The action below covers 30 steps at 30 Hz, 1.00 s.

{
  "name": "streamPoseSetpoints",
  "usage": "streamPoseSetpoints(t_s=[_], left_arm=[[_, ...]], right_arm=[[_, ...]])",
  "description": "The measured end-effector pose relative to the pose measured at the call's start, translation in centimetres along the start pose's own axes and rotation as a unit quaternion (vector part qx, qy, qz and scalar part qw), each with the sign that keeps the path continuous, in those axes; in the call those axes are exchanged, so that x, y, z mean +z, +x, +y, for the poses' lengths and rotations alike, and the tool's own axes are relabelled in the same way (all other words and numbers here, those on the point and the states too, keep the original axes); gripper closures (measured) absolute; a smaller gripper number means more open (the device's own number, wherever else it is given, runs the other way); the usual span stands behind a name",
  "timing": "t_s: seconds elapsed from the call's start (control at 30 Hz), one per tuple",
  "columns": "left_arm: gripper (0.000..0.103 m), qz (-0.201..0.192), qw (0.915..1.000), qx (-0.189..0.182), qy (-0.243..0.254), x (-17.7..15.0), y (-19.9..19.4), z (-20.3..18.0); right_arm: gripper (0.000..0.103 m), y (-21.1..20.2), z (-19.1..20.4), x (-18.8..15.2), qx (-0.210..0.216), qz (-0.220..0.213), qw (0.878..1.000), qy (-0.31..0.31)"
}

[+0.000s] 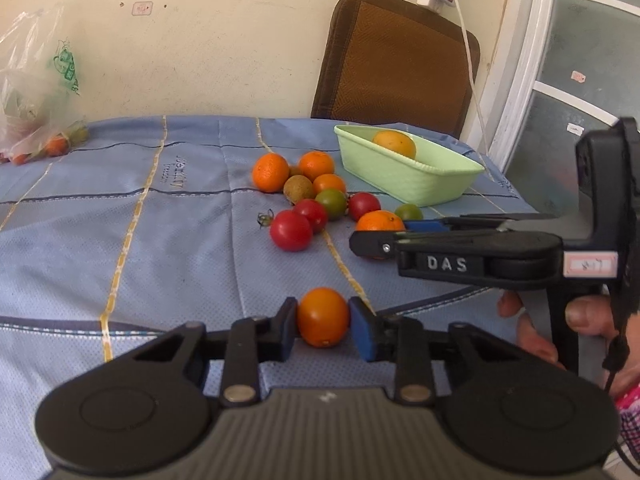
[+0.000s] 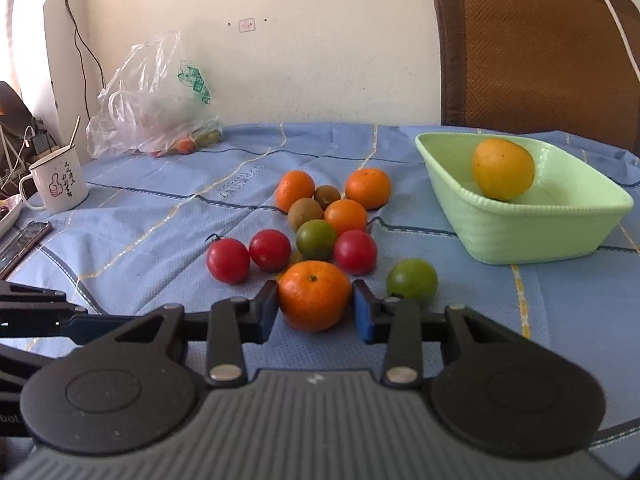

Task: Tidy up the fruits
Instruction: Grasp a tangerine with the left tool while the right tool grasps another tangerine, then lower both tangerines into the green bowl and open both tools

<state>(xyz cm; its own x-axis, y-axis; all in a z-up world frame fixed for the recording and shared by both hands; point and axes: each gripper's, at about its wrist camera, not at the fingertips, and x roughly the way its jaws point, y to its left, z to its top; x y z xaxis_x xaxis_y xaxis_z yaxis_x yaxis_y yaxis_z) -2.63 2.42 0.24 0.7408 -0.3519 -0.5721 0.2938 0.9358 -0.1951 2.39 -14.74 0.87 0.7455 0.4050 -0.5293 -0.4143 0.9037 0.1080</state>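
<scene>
My left gripper (image 1: 323, 324) is shut on a small orange tomato (image 1: 322, 317) near the table's front edge. My right gripper (image 2: 315, 307) is closed around a mandarin (image 2: 314, 295), its pads touching both sides; it also shows from the side in the left wrist view (image 1: 372, 246). A pile of mandarins (image 2: 367, 188), red tomatoes (image 2: 269, 249), green tomatoes (image 2: 412, 280) and brown fruits (image 2: 305, 212) lies on the blue cloth. A green basket (image 2: 520, 236) at the right holds a yellow orange (image 2: 503, 169).
A plastic bag (image 2: 152, 108) with more fruit lies at the back left. A white mug (image 2: 58, 186) stands at the left edge. A brown chair (image 2: 536, 48) is behind the table. A person's hand (image 1: 536, 332) holds the right gripper.
</scene>
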Motion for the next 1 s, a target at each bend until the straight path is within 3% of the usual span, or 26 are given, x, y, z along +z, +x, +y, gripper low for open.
streamPoseSetpoints(t_s=[0.17, 0.33, 0.47, 0.63, 0.83, 1.0], left_arm=[[0.075, -0.005, 0.9994, -0.034, 0.002, 0.7, 0.2, -1.0], [0.075, 0.003, 0.9970, -0.069, 0.036, 1.8, 2.1, -4.4], [0.075, 0.020, 0.9939, -0.089, 0.061, 2.0, 4.2, -7.6], [0.075, 0.030, 0.9918, -0.091, 0.085, 1.9, 6.1, -9.9], [0.073, 0.027, 0.9908, -0.073, 0.111, 1.2, 5.7, -10.3], [0.075, 0.029, 0.9899, -0.084, 0.110, 1.6, 5.8, -10.0]], right_arm=[[0.061, -3.6, -0.4, -2.2, -0.018, -0.019, 1.000, 0.008], [0.061, -7.5, -2.6, -4.3, -0.077, -0.036, 0.996, 0.011], [0.061, -8.6, -4.5, -5.2, -0.116, -0.026, 0.993, 0.021], [0.061, -8.6, -5.5, -5.4, -0.112, -0.021, 0.993, 0.026], [0.060, -9.3, -5.3, -6.0, -0.111, -0.019, 0.994, 0.013], [0.062, -9.4, -5.9, -5.7, -0.095, -0.031, 0.995, 0.022]])
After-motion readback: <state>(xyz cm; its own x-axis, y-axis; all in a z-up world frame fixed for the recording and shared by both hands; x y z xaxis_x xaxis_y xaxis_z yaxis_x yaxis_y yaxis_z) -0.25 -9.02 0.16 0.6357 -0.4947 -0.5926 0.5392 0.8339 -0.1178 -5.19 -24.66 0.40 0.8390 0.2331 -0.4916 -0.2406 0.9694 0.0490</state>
